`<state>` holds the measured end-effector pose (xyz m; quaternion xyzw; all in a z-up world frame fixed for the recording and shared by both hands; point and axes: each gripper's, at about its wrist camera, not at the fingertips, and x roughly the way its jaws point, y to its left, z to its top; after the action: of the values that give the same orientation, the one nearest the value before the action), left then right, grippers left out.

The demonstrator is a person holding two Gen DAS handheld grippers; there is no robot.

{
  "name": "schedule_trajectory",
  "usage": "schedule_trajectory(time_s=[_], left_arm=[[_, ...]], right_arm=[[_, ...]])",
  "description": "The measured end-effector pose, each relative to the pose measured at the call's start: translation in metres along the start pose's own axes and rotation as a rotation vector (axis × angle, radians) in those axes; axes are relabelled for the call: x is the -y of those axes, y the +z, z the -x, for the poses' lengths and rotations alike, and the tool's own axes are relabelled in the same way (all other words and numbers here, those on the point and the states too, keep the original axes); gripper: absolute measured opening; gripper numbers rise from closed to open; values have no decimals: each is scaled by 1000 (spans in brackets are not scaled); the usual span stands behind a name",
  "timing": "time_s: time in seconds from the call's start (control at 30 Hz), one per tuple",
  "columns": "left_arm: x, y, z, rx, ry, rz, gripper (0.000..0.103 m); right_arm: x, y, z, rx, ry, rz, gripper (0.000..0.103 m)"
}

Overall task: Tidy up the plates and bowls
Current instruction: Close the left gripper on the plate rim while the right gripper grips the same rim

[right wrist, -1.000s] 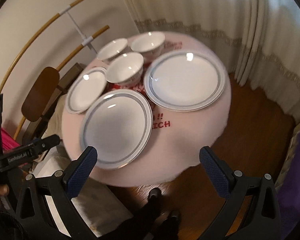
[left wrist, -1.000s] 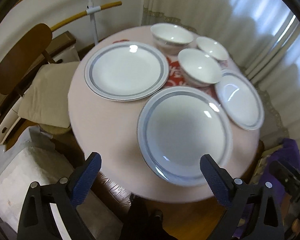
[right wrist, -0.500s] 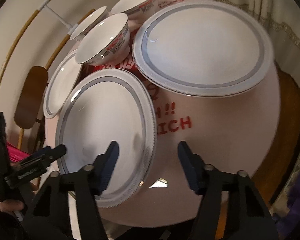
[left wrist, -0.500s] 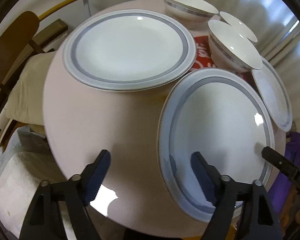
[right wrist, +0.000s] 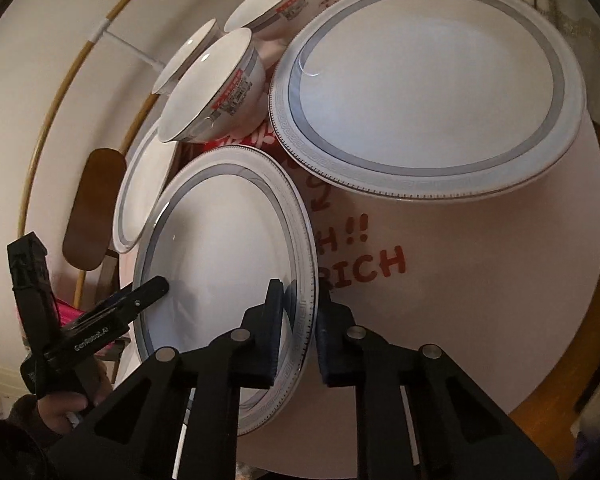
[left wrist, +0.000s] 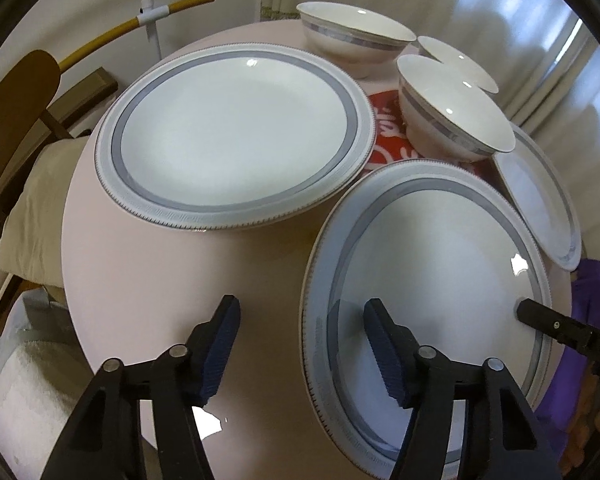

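Observation:
Two large white plates with grey bands lie on a round pink table (left wrist: 172, 280). My left gripper (left wrist: 300, 350) is open; its right finger is over the near plate (left wrist: 432, 280), its left finger over bare table. My right gripper (right wrist: 298, 328) has closed on this plate's rim (right wrist: 304, 300), one finger inside, one outside. The far plate (left wrist: 236, 136) also shows in the right wrist view (right wrist: 424, 88). A smaller plate (left wrist: 540, 200) and three bowls, the nearest (left wrist: 452, 112), stand behind.
A wooden chair (left wrist: 16, 96) and a cushion (left wrist: 40, 200) stand left of the table. Curtains (left wrist: 520, 20) hang behind it. A red printed mat (left wrist: 388, 136) lies under the bowls. The table edge is close below both grippers.
Both grippers came down to the near plate. The right gripper narrowed from wide open onto the plate's rim. The left gripper narrowed somewhat and straddles the opposite rim.

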<state>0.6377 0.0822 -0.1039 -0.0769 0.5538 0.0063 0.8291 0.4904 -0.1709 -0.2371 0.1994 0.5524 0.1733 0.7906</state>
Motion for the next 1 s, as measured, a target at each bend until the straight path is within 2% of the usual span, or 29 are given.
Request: schedule_trajectory(time_s=[0.03, 0.07, 0.13, 0.2, 0.33, 0.4, 0.47, 0.5, 0.57, 0.67, 1.0], left_arm=[[2, 2, 2, 3, -29, -3, 33], [6, 3, 4, -1, -60, -11, 27], [9, 1, 8, 5, -38, -23, 29], [9, 6, 11, 2, -51, -8, 28], [4, 27, 15, -5, -48, -10, 26], [9, 12, 15, -3, -54, -5, 24], [-9, -22, 16, -1, -64, -12, 23], [-8, -17, 20, -1, -66, -20, 23], [-21, -32, 6, -1, -75, -28, 23], [-25, -41, 8, 3, -93, -32, 22], [1, -54, -7, 28, -147, -20, 22]], right_arm=[[1, 0, 0, 0, 4, -2, 14], [1, 0, -1, 0, 11, -8, 13], [6, 0, 1, -1, 32, -30, 12], [8, -1, 1, -3, 45, -40, 12], [7, -1, 3, -19, 42, -30, 12], [4, -2, 4, -24, 34, -25, 12], [1, -3, 6, -25, 33, -19, 12], [-2, -3, 8, -28, 31, -13, 12], [-6, -3, 12, -32, 26, -2, 12], [-14, 2, 18, -33, 15, 11, 12], [-14, 24, 51, -59, -28, 75, 12]])
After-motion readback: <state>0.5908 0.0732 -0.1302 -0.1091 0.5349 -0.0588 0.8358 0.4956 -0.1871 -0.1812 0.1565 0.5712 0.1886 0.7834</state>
